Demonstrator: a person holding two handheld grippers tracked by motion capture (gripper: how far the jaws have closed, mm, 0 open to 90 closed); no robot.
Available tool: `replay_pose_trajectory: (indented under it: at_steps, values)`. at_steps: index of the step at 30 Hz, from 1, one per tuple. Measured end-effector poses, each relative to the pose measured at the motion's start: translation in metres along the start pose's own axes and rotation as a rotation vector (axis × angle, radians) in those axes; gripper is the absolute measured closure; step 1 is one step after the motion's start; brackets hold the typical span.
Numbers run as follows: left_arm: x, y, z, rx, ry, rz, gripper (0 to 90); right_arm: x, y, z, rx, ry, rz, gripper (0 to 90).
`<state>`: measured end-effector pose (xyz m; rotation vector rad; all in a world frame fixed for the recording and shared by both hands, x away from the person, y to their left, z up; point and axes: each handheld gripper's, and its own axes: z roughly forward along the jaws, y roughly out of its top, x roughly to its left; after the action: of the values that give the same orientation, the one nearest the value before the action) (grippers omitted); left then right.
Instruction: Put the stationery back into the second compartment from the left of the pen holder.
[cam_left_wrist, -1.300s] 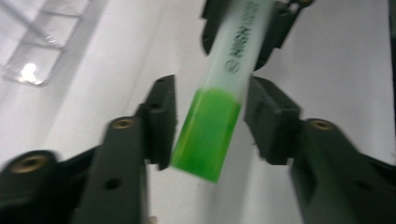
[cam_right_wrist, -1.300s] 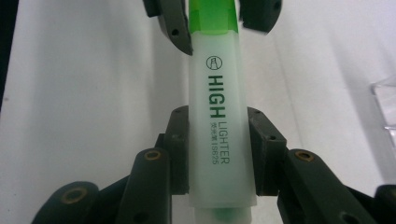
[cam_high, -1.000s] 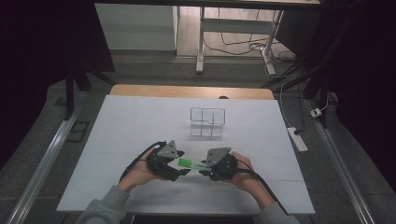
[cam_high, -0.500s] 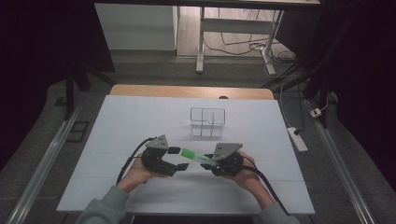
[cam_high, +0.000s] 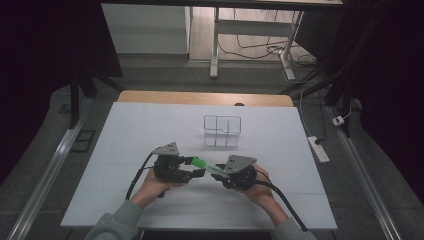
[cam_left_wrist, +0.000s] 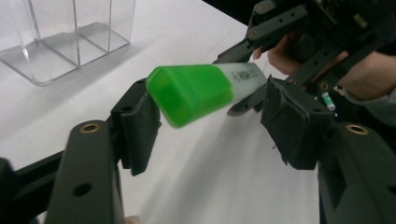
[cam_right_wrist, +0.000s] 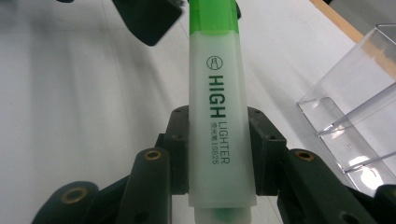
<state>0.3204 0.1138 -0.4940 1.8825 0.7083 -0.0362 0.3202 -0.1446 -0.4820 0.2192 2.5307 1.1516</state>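
A highlighter (cam_high: 202, 163) with a green cap (cam_left_wrist: 191, 93) and a pale body (cam_right_wrist: 215, 116) is held level just above the white table, between my two grippers. My right gripper (cam_high: 216, 172) is shut on the body, its pads (cam_right_wrist: 175, 154) pressing both sides. My left gripper (cam_high: 192, 167) faces it from the left. The green cap lies between its jaws, which have just been closing. Its pads (cam_left_wrist: 140, 126) stand close beside the cap with a gap still on the right side, so it is open.
A clear plastic organizer (cam_high: 222, 131) with several compartments stands upright on the white table (cam_high: 125, 150) behind the grippers, and its corner (cam_right_wrist: 350, 107) shows to the right of the highlighter. A wooden edge runs along the far side. Cables trail from both grippers toward the person.
The left gripper has shifted slightly left, so more of the highlighter shows between the two grippers. The right gripper keeps its grip on the body.
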Motion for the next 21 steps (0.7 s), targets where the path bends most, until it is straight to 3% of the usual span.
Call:
replay_pose_trajectory:
  at_steps: [5,10,14,17,21]
  values:
    - [0.003,-0.001,0.002,0.001,0.006,-0.045,51.0,0.004,0.001,0.004,0.0,-0.023,-0.015,64.4]
    - [0.003,0.0,0.0,-0.033,-0.031,-0.078,58.1,0.007,0.0,0.008,0.029,-0.037,-0.028,64.4]
    - [0.004,0.0,0.0,-0.038,-0.053,-0.083,62.4,0.008,-0.001,0.01,0.043,-0.046,-0.038,64.4]
    - [0.004,0.001,0.0,-0.038,-0.095,-0.09,67.9,0.009,-0.002,0.012,0.057,-0.049,-0.043,64.3]
    - [0.003,0.001,0.001,-0.02,-0.093,-0.081,70.0,0.009,-0.003,0.015,0.074,-0.047,-0.05,64.0]
